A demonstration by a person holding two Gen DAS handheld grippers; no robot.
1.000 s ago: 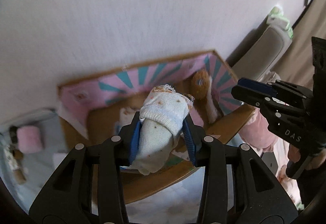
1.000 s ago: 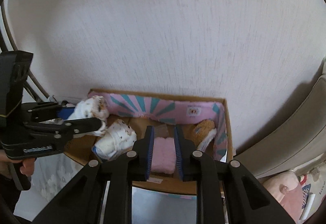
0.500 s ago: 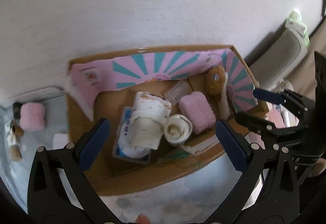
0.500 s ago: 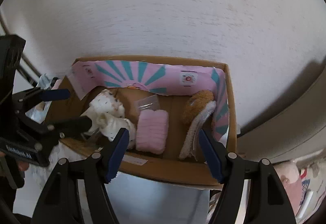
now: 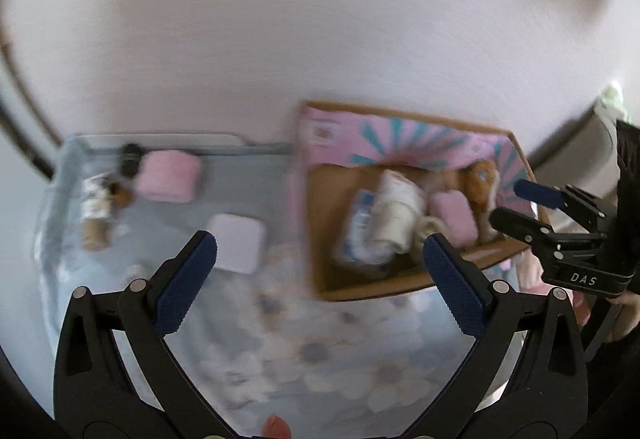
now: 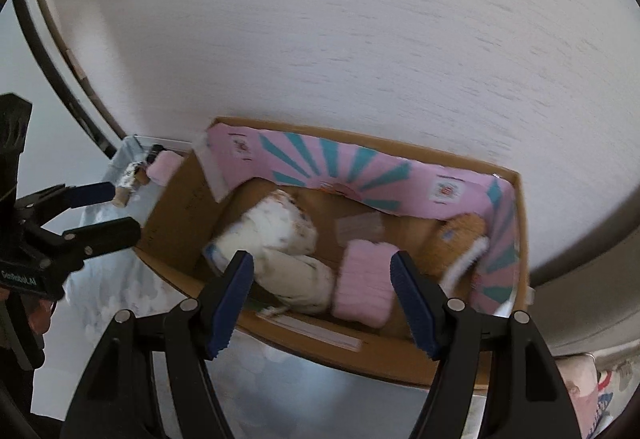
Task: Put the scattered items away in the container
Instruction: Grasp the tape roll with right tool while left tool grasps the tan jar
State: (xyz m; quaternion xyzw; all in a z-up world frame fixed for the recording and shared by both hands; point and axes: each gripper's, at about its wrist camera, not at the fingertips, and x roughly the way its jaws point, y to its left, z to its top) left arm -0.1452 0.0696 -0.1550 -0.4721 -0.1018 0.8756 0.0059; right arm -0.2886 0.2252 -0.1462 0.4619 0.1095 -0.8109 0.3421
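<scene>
A cardboard box (image 6: 360, 355) with a pink and teal lining stands against the wall. In it lie rolled white patterned cloths (image 6: 280, 235), a pink rolled towel (image 6: 364, 287) and a brown plush (image 6: 456, 239). My right gripper (image 6: 322, 271) hovers open over the box's front edge, gripping nothing. My left gripper (image 5: 320, 259) is wide open and empty over the floral mat, left of the box (image 5: 360, 291). Beyond it lie a pink roll (image 5: 170, 177), a white square pad (image 5: 238, 243) and a small patterned bottle-like item (image 5: 96, 207). This view is blurred.
A white textured wall runs close behind everything. The floral mat (image 5: 340, 359) covers the floor in front. A small black object (image 5: 130, 155) sits by the pink roll. A grey cushion edge (image 6: 580, 299) lies right of the box. The right gripper (image 5: 510, 203) shows at the box's right end.
Both grippers opened: the white cloth roll and the pink towel now lie in the box. The left gripper swung left, away from the box, over the mat. The right dipped slightly.
</scene>
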